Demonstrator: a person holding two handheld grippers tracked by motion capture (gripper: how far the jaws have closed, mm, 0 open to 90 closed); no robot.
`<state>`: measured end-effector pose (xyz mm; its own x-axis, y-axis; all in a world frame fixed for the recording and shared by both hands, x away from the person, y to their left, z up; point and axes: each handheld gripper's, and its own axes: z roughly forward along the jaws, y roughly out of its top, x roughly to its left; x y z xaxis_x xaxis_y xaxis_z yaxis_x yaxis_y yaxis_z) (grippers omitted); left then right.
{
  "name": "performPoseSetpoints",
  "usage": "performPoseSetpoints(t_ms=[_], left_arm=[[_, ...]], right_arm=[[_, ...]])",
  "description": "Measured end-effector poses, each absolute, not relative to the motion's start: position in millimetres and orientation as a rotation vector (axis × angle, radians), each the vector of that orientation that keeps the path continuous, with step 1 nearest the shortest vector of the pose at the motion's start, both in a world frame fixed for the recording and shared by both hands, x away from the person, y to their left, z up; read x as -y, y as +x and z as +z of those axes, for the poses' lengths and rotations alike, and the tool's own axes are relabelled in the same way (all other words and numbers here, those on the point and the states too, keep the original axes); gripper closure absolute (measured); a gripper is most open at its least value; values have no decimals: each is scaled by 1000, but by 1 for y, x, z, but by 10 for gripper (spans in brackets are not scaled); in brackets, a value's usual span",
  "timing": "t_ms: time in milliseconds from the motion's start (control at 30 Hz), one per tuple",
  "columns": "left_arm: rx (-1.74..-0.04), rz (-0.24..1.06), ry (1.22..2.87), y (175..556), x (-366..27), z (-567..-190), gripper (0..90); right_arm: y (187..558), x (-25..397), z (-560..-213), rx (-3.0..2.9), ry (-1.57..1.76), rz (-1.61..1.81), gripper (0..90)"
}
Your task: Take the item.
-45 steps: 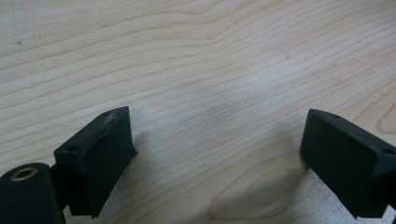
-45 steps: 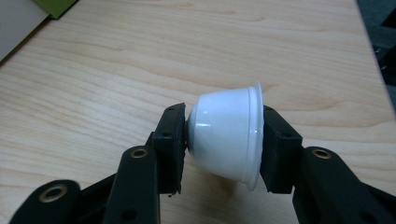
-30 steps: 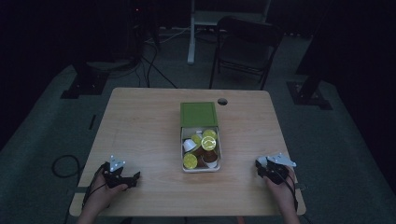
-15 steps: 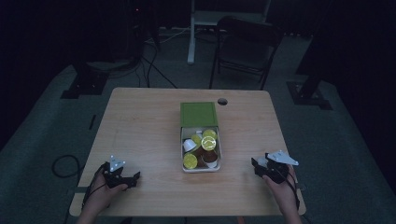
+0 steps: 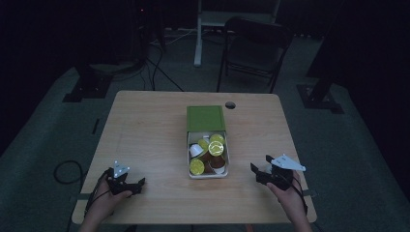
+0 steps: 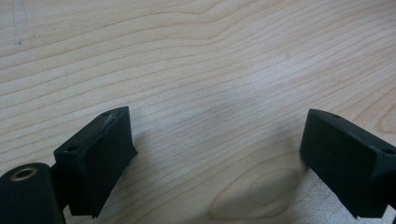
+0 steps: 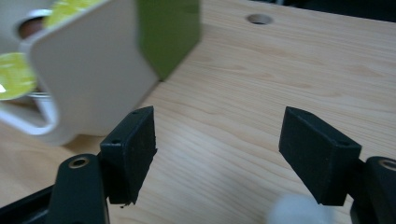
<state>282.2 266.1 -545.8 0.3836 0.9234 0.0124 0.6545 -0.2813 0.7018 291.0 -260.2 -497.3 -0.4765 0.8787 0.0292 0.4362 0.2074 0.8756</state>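
White tray of yellow-lidded pods, green sleeve, wooden table

The left gripper has its two black jaws spread wide apart, with nothing between them. Beneath them lies the pale wooden table, its grain running across

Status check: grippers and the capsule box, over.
Left gripper open, empty, near table edge. Right gripper open, empty, beside the box. Box open, capsules inside, untouched. Path clear.
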Motion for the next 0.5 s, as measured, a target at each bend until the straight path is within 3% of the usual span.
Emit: performPoseSetpoints(t_ms=[500], left_arm=[[-1350,568,2034,282,-266,-546,103]], right_arm=[[286,230,-503,-2200,1004,1320,256]])
